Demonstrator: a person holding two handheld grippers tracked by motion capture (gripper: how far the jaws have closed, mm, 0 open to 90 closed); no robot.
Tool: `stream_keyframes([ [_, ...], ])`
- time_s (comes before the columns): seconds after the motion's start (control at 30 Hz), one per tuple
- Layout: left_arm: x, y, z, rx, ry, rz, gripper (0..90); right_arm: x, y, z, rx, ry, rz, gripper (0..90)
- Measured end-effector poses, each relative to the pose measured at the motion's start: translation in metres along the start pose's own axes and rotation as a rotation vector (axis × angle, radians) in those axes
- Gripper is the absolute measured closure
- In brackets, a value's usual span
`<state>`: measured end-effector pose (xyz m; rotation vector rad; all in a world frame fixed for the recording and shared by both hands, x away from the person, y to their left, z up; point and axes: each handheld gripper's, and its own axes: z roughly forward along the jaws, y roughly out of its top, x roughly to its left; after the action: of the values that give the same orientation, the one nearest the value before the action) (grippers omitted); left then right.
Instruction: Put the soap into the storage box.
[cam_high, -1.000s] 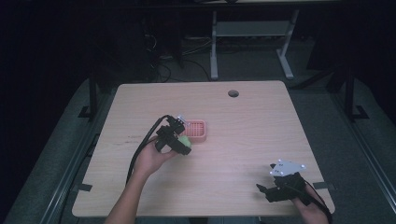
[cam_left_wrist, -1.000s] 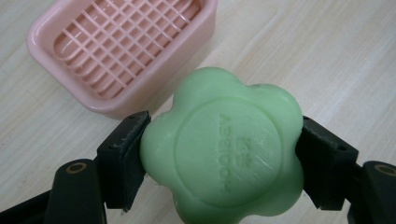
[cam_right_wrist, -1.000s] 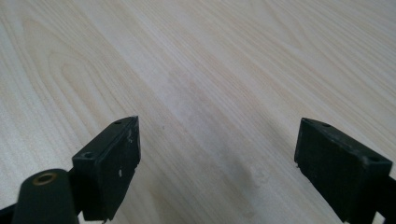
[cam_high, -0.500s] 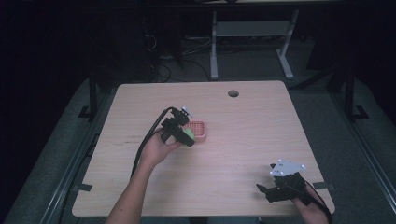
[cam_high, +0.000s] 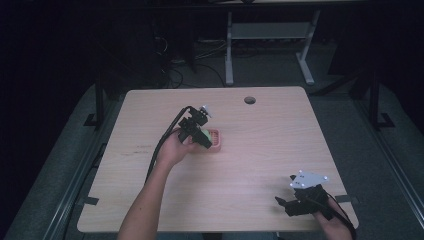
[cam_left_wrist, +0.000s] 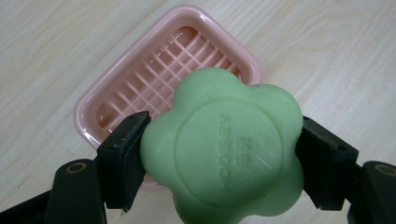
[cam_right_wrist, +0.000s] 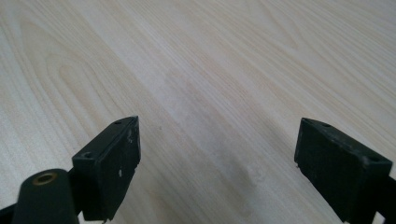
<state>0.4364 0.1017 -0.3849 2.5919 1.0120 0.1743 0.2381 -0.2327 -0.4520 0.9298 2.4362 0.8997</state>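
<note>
Your left gripper (cam_left_wrist: 219, 154) has its jaws clamped on the green soap (cam_left_wrist: 223, 145), holding it just above the pink soap dish (cam_left_wrist: 116, 98) near the middle of the table (cam_high: 260, 150). The pickup is done; what's left, I'd judge, is lowering and letting go. Your right gripper (cam_right_wrist: 217, 163) rests with jaws wide apart, holding nothing, at the near right corner.

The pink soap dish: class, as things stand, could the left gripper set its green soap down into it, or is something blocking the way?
Probably yes. The left gripper, shut on the green soap, hangs just over the pink soap dish, whose ribbed tray lies bare. The right gripper sits open far off at the table's near corner.
</note>
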Motion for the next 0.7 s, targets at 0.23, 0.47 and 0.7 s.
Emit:
stream_keyframes([
  [0.23, 0.005, 0.016, 0.003, -0.002, -0.008, -0.013, 26.3, 0.000, 0.000, 0.000, -0.002, -0.002, -0.001, 13.9],
  [0.47, 0.012, 0.025, 0.011, 0.015, -0.001, -0.039, 26.3, -0.001, 0.000, 0.000, -0.003, -0.002, -0.002, 13.9],
  [0.7, 0.023, 0.027, 0.024, 0.052, 0.009, -0.074, 26.3, -0.001, 0.000, 0.000, -0.004, -0.002, -0.003, 13.8],
])
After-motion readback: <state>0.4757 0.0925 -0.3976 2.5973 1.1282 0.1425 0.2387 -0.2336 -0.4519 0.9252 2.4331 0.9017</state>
